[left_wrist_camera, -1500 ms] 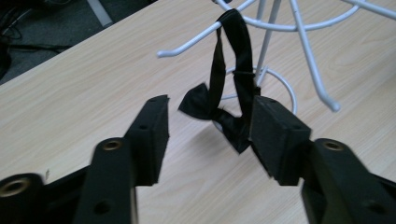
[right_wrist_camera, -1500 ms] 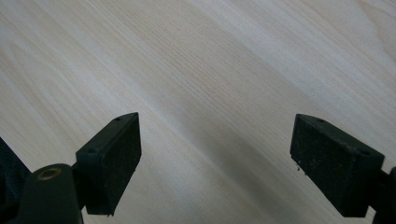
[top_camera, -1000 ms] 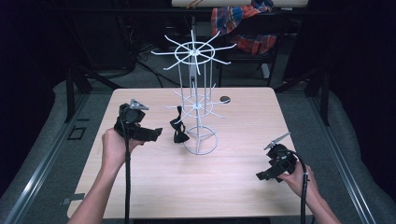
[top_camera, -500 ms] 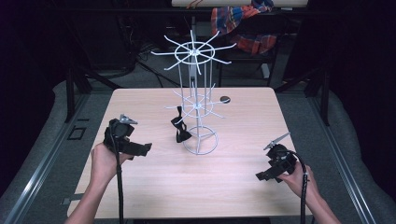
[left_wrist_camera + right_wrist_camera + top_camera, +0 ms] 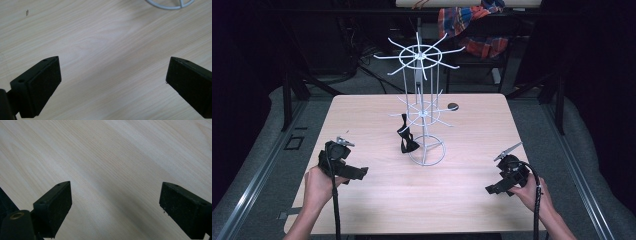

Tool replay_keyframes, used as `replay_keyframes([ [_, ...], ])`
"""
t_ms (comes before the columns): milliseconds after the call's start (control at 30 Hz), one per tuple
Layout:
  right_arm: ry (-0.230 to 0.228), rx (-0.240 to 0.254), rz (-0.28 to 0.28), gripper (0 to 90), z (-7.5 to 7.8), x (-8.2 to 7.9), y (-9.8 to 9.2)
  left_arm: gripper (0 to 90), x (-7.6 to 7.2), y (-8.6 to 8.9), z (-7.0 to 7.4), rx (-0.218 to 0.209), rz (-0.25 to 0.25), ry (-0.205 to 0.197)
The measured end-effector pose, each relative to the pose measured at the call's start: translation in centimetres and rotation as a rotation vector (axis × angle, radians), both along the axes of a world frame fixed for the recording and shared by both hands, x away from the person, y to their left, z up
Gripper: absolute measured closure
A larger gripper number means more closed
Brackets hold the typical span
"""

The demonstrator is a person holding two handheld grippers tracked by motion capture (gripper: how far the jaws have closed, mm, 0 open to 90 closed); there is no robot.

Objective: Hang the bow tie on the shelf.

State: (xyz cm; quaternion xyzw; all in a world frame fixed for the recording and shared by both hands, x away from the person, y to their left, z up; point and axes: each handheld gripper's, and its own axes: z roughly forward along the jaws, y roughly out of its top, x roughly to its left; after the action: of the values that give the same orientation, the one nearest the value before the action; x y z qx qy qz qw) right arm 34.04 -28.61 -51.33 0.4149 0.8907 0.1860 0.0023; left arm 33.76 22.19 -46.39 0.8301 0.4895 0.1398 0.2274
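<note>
A white wire rack (image 5: 422,115) with two tiers of radiating arms stands mid-table. A black bow tie (image 5: 407,140) hangs from one of its lower arms, left of the pole. My left gripper (image 5: 359,172) hovers low over the front left of the table, well apart from the bow tie. Its jaws have just been opening and stand wide, with bare wood between them (image 5: 113,67). The rack's base ring (image 5: 170,3) shows at the top of the left gripper view. My right gripper (image 5: 492,190) is held at the front right, open over bare wood (image 5: 115,192).
A small dark round object (image 5: 453,106) lies on the wooden table (image 5: 462,200) behind the rack. Dark floor, metal rails and a plaid cloth (image 5: 472,25) surround the table.
My left gripper has pulled back from beside the bow tie toward the front left and sunk closer to the table. The bow tie stays hanging on the rack. The right gripper has not moved.
</note>
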Motion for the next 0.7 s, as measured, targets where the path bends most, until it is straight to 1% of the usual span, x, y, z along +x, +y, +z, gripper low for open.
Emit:
replay_keyframes([
  [67,0.002,-0.004,0.001,10.0,0.0,0.0,0.0,0.0,-0.1,0.2,-0.4,0.006,0.007,0.010],
  [100,0.000,-0.014,0.007,9.6,0.0,0.0,0.0,0.0,-0.1,0.4,-0.7,0.008,0.007,0.018],
  [133,0.010,-0.004,-0.002,8.9,-0.1,0.0,0.1,0.0,-0.2,0.5,-1.0,0.015,0.010,0.028],
  [200,0.006,0.003,-0.001,8.6,-0.2,0.0,0.1,0.0,-0.4,0.7,-1.5,0.023,0.010,0.041],
  [233,-0.004,0.000,-0.023,8.1,-0.3,-0.2,0.2,0.0,-0.5,0.8,-1.7,0.028,0.012,0.044],
  [267,0.011,-0.019,0.006,7.6,-0.2,0.0,0.1,0.0,-0.6,1.0,-2.1,0.028,0.016,0.050],
  [300,0.022,-0.024,0.010,6.9,-0.2,0.0,0.1,0.0,-0.6,1.1,-2.3,0.027,0.017,0.060],
  [333,0.021,-0.030,0.013,6.3,-0.2,0.1,0.1,0.0,-0.6,1.1,-2.6,0.021,0.017,0.066],
  [367,0.017,-0.024,0.010,5.8,-0.3,0.1,0.2,0.0,-0.7,1.1,-2.8,0.017,0.018,0.072],
  [400,0.018,-0.033,0.016,5.6,-0.3,0.1,0.1,0.0,-0.7,1.1,-2.9,0.023,0.018,0.075],
  [433,0.017,-0.019,0.009,5.4,-0.3,0.0,0.2,0.0,-0.7,1.1,-3.0,0.021,0.019,0.076],
  [467,0.018,-0.021,0.014,5.4,-0.3,0.0,0.2,0.0,-0.7,1.1,-3.1,0.023,0.015,0.078],
  [500,0.012,-0.006,0.002,5.4,-0.4,-0.1,0.3,0.0,-0.7,1.2,-3.1,0.018,0.021,0.078],
  [533,0.011,-0.006,0.001,5.5,-0.4,-0.1,0.3,0.0,-0.6,1.2,-3.2,0.014,0.021,0.079],
  [633,0.017,-0.014,0.011,5.6,-0.4,0.0,0.3,0.0,-0.6,1.2,-3.3,0.008,0.020,0.075],
  [667,0.018,-0.032,0.022,5.7,-0.4,0.1,0.3,0.0,-0.6,1.1,-3.3,0.004,0.017,0.072],
  [700,0.018,-0.032,0.022,5.7,-0.4,0.1,0.3,0.0,-0.6,1.0,-3.2,-0.002,0.016,0.065],
])
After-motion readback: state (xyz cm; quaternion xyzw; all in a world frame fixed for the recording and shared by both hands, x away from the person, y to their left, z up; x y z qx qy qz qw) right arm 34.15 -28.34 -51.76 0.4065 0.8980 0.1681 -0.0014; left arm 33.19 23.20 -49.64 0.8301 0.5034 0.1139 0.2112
